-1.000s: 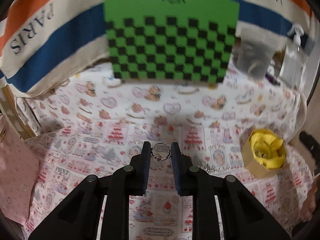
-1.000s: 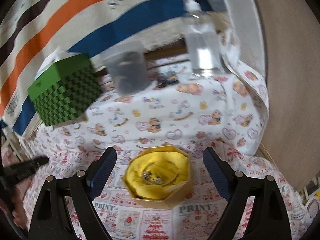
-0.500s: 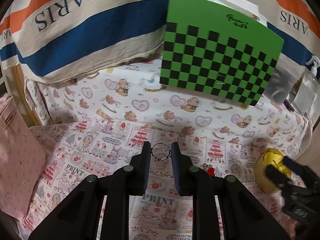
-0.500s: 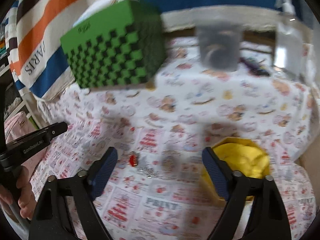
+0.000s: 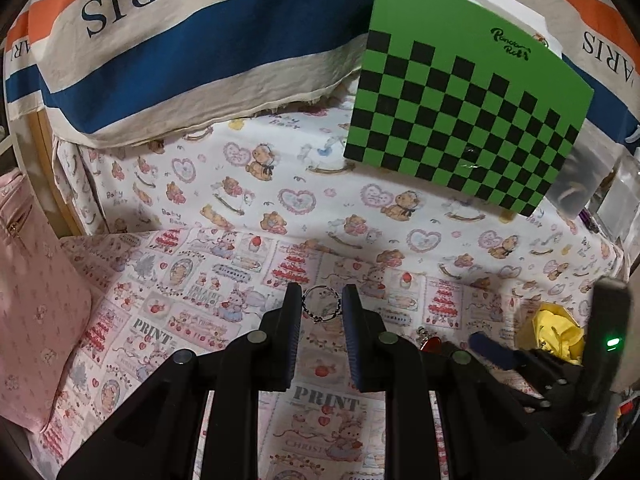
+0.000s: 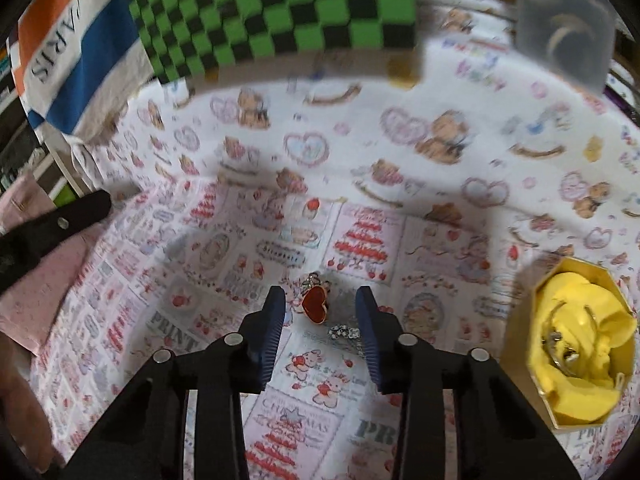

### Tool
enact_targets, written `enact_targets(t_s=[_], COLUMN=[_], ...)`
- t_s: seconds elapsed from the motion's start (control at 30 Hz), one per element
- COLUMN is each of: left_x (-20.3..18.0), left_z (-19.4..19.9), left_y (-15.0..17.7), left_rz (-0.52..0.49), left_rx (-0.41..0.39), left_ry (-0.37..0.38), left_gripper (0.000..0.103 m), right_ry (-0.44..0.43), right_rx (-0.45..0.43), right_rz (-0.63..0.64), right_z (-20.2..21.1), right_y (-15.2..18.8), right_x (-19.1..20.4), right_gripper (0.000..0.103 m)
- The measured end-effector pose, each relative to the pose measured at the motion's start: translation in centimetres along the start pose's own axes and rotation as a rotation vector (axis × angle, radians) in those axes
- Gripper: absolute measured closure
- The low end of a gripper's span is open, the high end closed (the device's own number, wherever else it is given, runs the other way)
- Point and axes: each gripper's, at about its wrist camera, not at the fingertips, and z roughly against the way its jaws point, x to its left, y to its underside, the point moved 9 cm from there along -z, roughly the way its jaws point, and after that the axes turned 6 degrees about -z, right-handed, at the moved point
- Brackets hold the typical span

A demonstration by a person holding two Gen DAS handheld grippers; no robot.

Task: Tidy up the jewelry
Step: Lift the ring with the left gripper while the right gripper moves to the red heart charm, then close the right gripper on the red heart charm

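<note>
In the right wrist view the far part is blurred: the green checkered box [image 6: 276, 12] and a grey translucent container [image 6: 564, 20] have soft edges, and we cannot read the small items inside the yellow cloth of the gold octagonal box [image 6: 520, 344] at the right. In the left wrist view this same box [image 5: 558, 330] is half hidden behind the right gripper [image 5: 492, 350], and the red heart pendant [image 5: 430, 345] shows only as a small spot behind the left gripper's finger.

The left gripper [image 5: 321, 308] has its jaws narrowed on a small beaded ring [image 5: 321, 307], which is pinched between the two pads above the printed tablecloth [image 5: 200, 280]. The right gripper [image 6: 320, 308] is partly open and holds nothing; the red heart pendant [image 6: 315, 305] lies on the tablecloth [image 6: 360, 152] between its fingers, with a small silver sparkling piece [image 6: 344, 332] just near of it.

Half a second ago the right jaws stood much wider, and the pendant lay near the left finger; now it is framed between both. The left gripper keeps the ring as before, and the right gripper has come further into its view.
</note>
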Motion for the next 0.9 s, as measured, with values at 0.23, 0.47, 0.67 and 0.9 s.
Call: enact_targets(t_s=[0.23,0.47,0.67,0.9], left_x=[0.2,0.6,1.0,1.1], left_z=[-0.6,-2.0,-2.0,-1.9], left_y=[0.2,0.6,0.7,0.6], left_rz=[0.002,-0.007,0.017,0.010], left_rx=[0.010,0.034,0.040,0.031], left_ry=[-0.016,-0.046,-0.025,-0.037], left_gripper=[0.084,0.084,0.084,0.084], right_ry=[0.013,0.015,-0.050,-0.055], right_rx=[0.005,0.021,-0.043,-0.114], right_rz=[0.015,0.030,0.008,0.038], right_z=[-1.6,-2.1,1.4,4.3], right_y=[0.4,0.7,0.3,-0.8], right_x=[0.2,0.3,0.0,0.4], right_gripper=[0.075,0.100,0.101,0.094])
